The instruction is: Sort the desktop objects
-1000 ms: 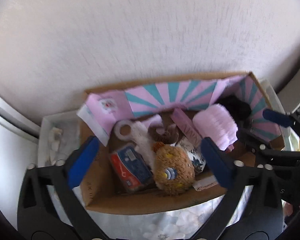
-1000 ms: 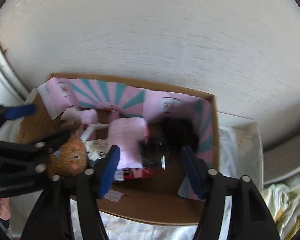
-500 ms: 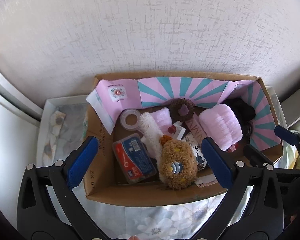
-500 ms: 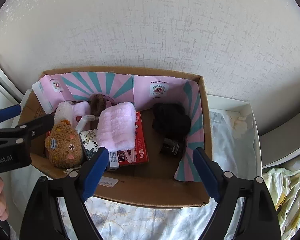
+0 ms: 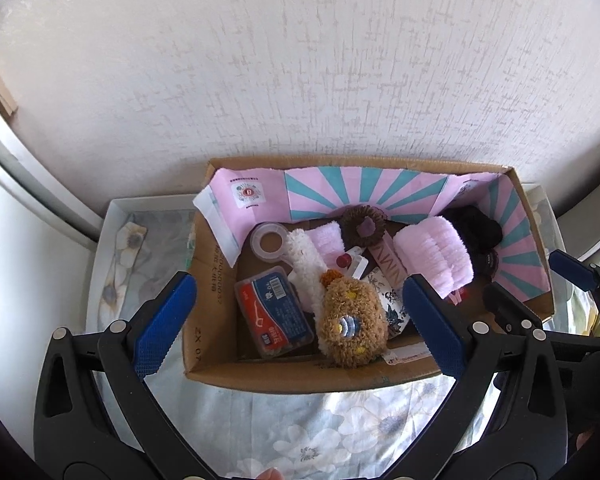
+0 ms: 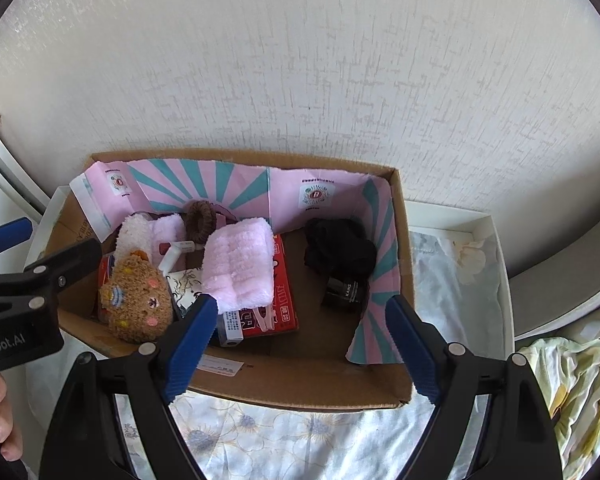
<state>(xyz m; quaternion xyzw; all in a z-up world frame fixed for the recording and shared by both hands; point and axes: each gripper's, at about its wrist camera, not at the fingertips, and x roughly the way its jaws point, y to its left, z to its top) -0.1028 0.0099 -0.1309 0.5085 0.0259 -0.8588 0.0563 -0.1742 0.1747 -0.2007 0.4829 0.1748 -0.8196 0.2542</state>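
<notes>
My left jaws [image 5: 300,320] stand spread wide with nothing between the pads, hanging over the near wall of the cardboard box [image 5: 300,376]. Just past the left pad lies the blue-and-red floss case [image 5: 274,312], and beyond it the roll of clear tape [image 5: 269,241]. Midway between the pads sits the brown plush bear [image 5: 350,324], with a white fluffy cloth [image 5: 306,264] running up from its left side. Beyond the right pad the pink towel [image 5: 434,254] lies folded, and a black cloth bundle [image 5: 474,228] fills the far right corner.

My right jaws [image 6: 300,346] are spread too, empty, over the bare box floor. The red packet [image 6: 280,304] under the pink towel lies just past the left pad; the small black jar [image 6: 346,290] stands ahead, nearer the right pad, touching the black bundle. The box rests on a floral sheet [image 6: 284,436].
</notes>
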